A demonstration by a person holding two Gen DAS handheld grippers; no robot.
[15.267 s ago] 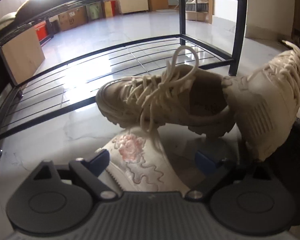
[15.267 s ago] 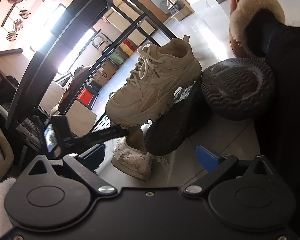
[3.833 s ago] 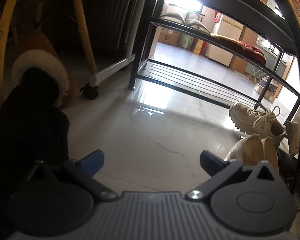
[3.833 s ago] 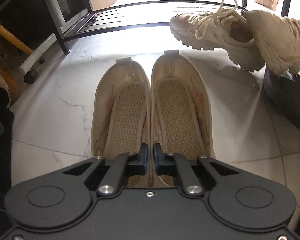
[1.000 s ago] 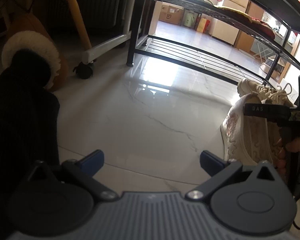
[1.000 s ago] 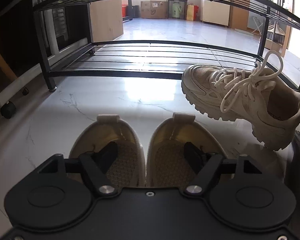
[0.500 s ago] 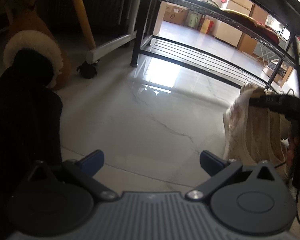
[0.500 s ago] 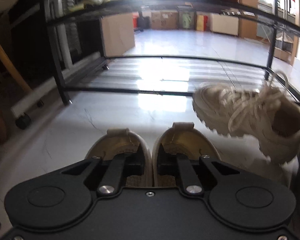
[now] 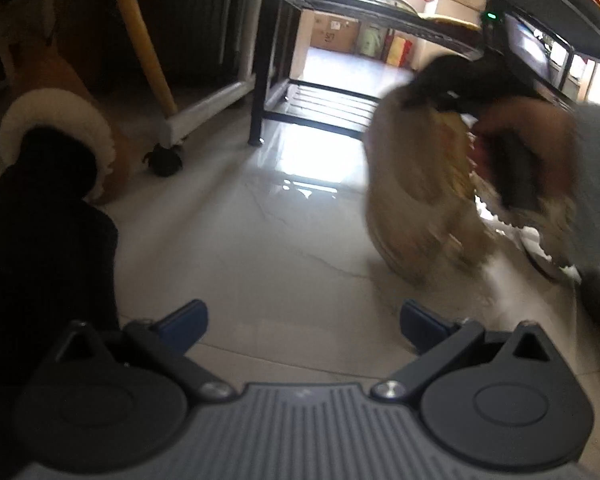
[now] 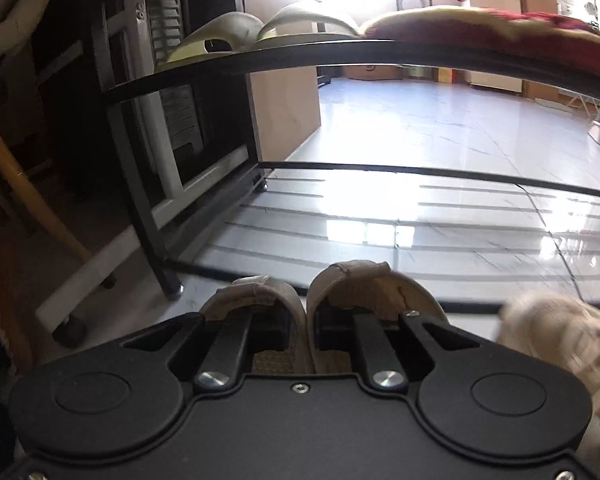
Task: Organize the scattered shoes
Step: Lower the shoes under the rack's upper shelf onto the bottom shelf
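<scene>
My right gripper (image 10: 305, 330) is shut on a pair of beige slip-on shoes (image 10: 364, 284), one finger inside each shoe, pinching their inner sides together. It holds them off the floor in front of the black shoe rack (image 10: 420, 204). In the left wrist view the same pair (image 9: 416, 184) hangs blurred at the right, held by the right gripper and a hand. My left gripper (image 9: 302, 318) is open and empty, low over the floor. A cream chunky sneaker (image 10: 560, 336) shows blurred at the lower right.
A brown fur-lined boot (image 9: 56, 136) and a dark garment (image 9: 40, 248) lie at the left. Pale shoes (image 10: 228, 40) and a red-and-yellow cushion-like item (image 10: 500, 28) sit on the rack's middle shelf. A yellow chair leg (image 9: 140, 36) and a castor (image 9: 164, 162) stand behind.
My right gripper has lifted the slip-on pair and carried it up and left toward the rack's lower shelf. The left gripper has stayed open and nearly still.
</scene>
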